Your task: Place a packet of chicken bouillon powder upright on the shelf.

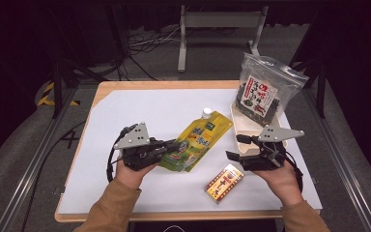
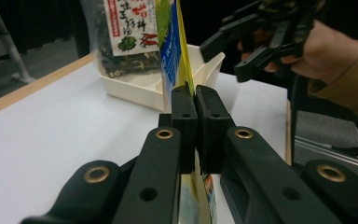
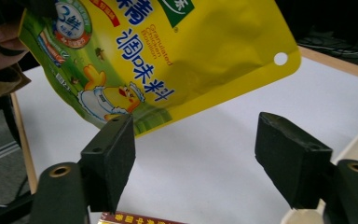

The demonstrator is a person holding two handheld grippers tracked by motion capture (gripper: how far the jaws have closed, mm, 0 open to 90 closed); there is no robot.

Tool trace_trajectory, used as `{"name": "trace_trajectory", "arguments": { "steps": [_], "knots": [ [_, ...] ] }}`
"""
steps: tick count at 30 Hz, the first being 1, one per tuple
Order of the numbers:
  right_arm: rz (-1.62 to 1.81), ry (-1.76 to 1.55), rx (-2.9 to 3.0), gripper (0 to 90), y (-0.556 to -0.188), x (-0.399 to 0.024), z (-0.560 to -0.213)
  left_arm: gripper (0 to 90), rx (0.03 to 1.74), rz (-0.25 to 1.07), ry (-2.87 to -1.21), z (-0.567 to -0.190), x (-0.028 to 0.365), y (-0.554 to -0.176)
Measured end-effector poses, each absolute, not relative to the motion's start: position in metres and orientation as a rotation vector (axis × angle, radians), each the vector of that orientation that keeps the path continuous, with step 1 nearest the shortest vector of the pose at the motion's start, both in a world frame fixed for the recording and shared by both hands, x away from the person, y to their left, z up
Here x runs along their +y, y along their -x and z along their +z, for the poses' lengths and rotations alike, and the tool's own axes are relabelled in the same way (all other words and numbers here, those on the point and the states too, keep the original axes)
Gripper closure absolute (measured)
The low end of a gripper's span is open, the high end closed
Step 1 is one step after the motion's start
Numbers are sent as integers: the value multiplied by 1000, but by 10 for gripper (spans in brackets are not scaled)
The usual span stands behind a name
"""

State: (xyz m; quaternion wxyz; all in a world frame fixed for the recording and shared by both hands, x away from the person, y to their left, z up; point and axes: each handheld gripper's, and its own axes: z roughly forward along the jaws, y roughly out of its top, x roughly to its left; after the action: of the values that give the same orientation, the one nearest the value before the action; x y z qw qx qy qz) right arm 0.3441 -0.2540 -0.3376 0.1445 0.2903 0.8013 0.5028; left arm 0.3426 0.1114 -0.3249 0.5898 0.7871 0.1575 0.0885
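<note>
Left hand-held gripper (image 2: 195, 100) is clenched on the edge of a yellow plastic seasoning pouch (image 1: 196, 141).
The pouch is lifted over the white tabletop (image 1: 140, 108); the right hand-held gripper (image 3: 200, 158) is released, jaws wide apart, just beside it. A small red and gold box (image 1: 224, 182) lies near; a clear bag of dark dried food (image 1: 262, 92) stands in a cream tray (image 2: 135, 91).

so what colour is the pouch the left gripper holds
Yellow pouch with green and a chick cartoon; right gripper view shows it best.
</note>
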Motion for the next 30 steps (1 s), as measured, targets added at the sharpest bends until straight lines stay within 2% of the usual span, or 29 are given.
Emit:
{"name": "trace_trajectory", "arguments": {
  "steps": [8, 22, 28, 30],
  "knots": [
    [1597, -823, 2336, 208, -357, -246, -344, 874, 293, 190, -1798, -321, 110, -336],
    [1822, -825, 2332, 217, -365, -242, -348, 873, 235, 161, -1759, -323, 109, -334],
    [1846, -814, 2324, 274, -363, -239, -346, 873, 232, 137, -1760, -327, 107, -336],
    [1857, -815, 2327, 362, -361, -240, -344, 872, 215, 131, -1772, -329, 105, -336]
  ]
}}
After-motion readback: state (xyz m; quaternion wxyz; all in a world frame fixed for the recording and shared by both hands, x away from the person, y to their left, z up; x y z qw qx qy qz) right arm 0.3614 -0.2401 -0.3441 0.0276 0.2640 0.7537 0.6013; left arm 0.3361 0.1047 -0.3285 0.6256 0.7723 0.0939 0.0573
